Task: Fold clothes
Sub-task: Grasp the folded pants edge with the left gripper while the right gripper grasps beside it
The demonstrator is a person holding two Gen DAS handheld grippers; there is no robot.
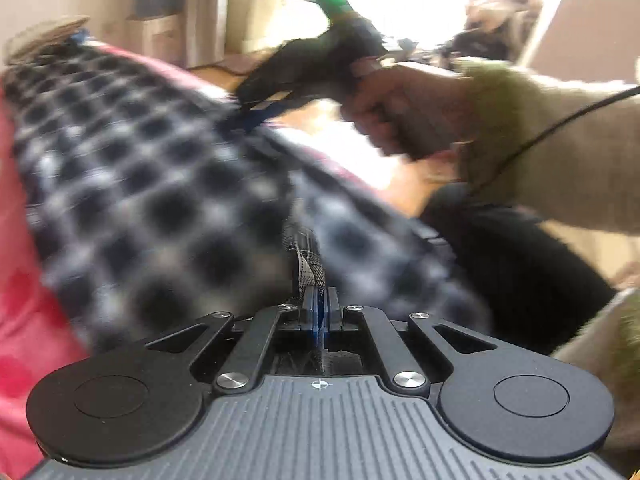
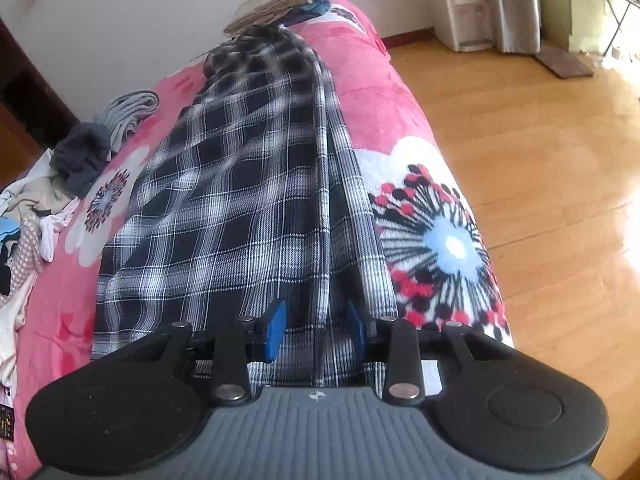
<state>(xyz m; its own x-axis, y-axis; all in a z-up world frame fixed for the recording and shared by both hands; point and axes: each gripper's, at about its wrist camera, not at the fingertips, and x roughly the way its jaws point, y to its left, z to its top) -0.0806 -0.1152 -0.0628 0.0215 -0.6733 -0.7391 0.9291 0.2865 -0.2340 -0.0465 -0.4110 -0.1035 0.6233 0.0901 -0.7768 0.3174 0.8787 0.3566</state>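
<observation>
A pink fleece blanket (image 2: pixel 360 92) printed with big white, red and black flowers is covering the bed (image 2: pixel 52 320), and a black-and-white plaid garment (image 2: pixel 224 208) is lying stretched lengthwise along it. Beyond the bed's edge a sunlit wooden floor (image 2: pixel 540 168) is running to a pale wall, a white cabinet (image 2: pixel 460 16) and a grey curtain (image 2: pixel 516 4). A folded beige stack (image 2: pixel 272 0) is sitting at the far end of the bed; a folded grey piece (image 2: pixel 132 114), a dark grey piece (image 2: pixel 82 158) and a heap of light laundry (image 2: pixel 28 220) are lying along the far side.

The right wrist view is showing all this sharply, with the right tongs (image 2: pixel 316 330) standing apart, their blue pads on either side of a lengthwise fold of the plaid cloth; whether the pads are pressing it cannot be told.

The left wrist view is heavily blurred. In it the left tongs (image 1: pixel 320 304) are clamped together on a pinched ridge of the plaid garment (image 1: pixel 132 184). Only this view is showing the person's right hand (image 1: pixel 400 112) in a pale fuzzy sleeve (image 1: pixel 560 152), gripping the other tool, whose tip is reaching the cloth's far edge, with a thin black cable (image 1: pixel 552 132) crossing the sleeve.

No writing can be read in either view.
</observation>
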